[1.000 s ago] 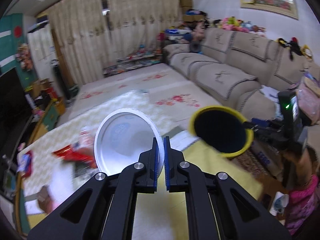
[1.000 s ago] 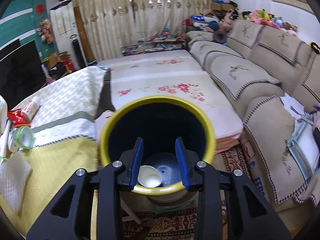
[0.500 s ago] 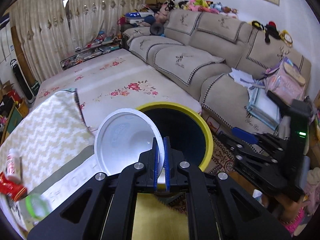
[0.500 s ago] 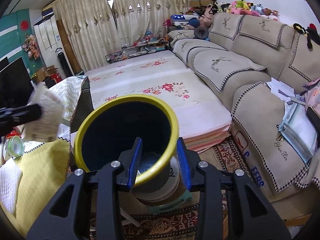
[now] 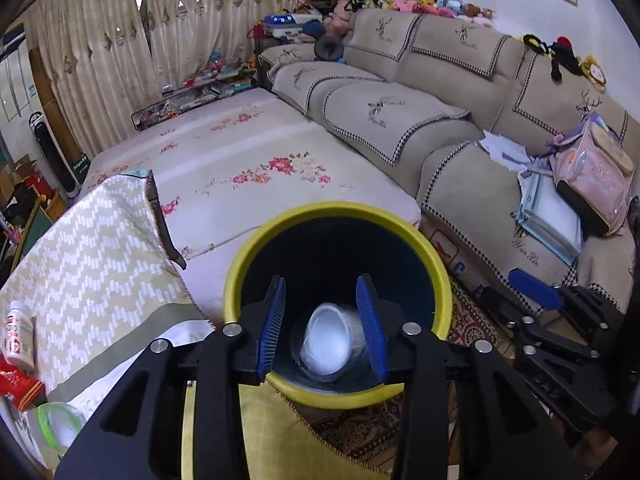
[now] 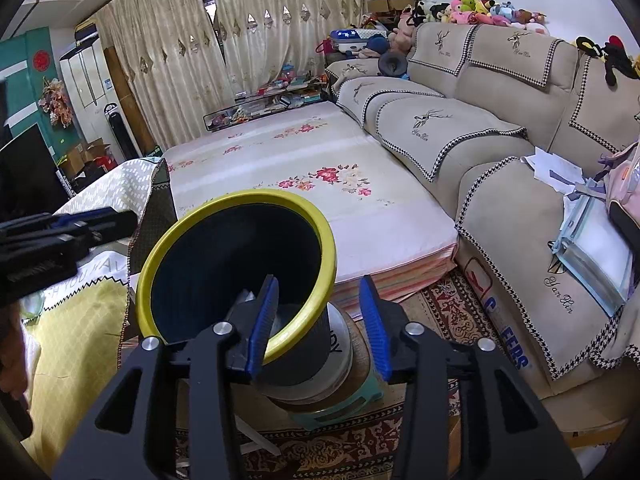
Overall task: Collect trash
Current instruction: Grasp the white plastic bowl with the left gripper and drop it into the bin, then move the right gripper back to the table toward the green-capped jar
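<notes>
Hovering over the yellow-rimmed bin (image 5: 338, 304), the left tongs (image 5: 325, 322) are opening with nothing pressed between their pads; the white cup (image 5: 326, 340) lies on its side at the bin's bottom, directly below them. The right tongs (image 6: 318, 320) straddle the bin's near rim, also opening, pads apparently off it. Remaining trash, a white bottle (image 5: 18, 334), a red wrapper (image 5: 16, 386) and a green-rimmed lid (image 5: 60, 426), sits at the counter's left edge, nearer the left hand.
</notes>
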`<state>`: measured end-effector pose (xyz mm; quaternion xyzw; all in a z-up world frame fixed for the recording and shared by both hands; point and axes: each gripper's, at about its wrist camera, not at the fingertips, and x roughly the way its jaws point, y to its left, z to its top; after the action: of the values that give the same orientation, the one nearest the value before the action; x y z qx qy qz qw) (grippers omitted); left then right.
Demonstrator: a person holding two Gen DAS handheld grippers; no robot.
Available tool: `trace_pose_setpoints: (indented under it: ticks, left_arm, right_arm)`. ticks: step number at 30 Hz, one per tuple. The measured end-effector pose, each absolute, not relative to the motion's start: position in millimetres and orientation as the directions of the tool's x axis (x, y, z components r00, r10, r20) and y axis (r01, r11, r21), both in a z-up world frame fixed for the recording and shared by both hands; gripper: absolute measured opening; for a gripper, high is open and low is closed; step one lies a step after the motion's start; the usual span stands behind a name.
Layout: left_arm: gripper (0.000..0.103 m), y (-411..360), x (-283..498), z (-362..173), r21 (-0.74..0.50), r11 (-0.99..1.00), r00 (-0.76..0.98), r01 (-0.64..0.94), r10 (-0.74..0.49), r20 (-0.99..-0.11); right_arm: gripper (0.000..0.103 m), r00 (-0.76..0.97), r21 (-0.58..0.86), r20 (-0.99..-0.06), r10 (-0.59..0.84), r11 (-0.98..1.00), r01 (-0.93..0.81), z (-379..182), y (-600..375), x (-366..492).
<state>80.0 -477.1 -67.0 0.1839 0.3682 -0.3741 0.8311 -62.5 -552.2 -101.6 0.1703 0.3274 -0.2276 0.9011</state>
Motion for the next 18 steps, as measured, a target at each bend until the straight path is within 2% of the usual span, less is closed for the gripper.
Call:
trace_pose_setpoints:
  ticks: [1, 4, 10, 16, 18]
  left_arm:
    - [0.039, -471.0, 77.7, -61.5, 0.030, 0.656, 0.457, 0.754, -0.492, -0.741]
    - [0.056, -438.1, 67.6, -36.7, 0.011, 0.672, 0.479, 0.740, -0.516, -0.710]
    - [0.071, -352.3, 50.0, 11.0, 0.006, 0.751, 0.586, 0.660, -0.510, -0.629]
    - [0.077, -244.2, 42.1, 31.7, 0.014, 0.870, 0.710, 0.492, -0.392, -0.585]
    - [0.079, -209.0, 39.0, 31.4, 0.011, 0.903, 0.739, 0.429, -0.344, -0.579]
  right_arm:
    - [0.041, 0.682, 0.157, -0.668, -0.298, 0.840, 0.520, -101.8, -550.5, -61.9]
    - [0.041, 0.685, 0.154, -0.670, -0.285, 0.849, 0.504, -101.8, -544.1, -58.7]
    - [0.042, 0.702, 0.142, -0.673, -0.235, 0.890, 0.434, -100.7, -514.4, -41.8]
    - [0.042, 0.736, 0.142, -0.665, -0.127, 0.946, 0.292, -92.7, -459.5, -16.9]
    - [0.045, 0.746, 0.140, -0.661, -0.084, 0.962, 0.233, -88.3, -436.8, -8.6]
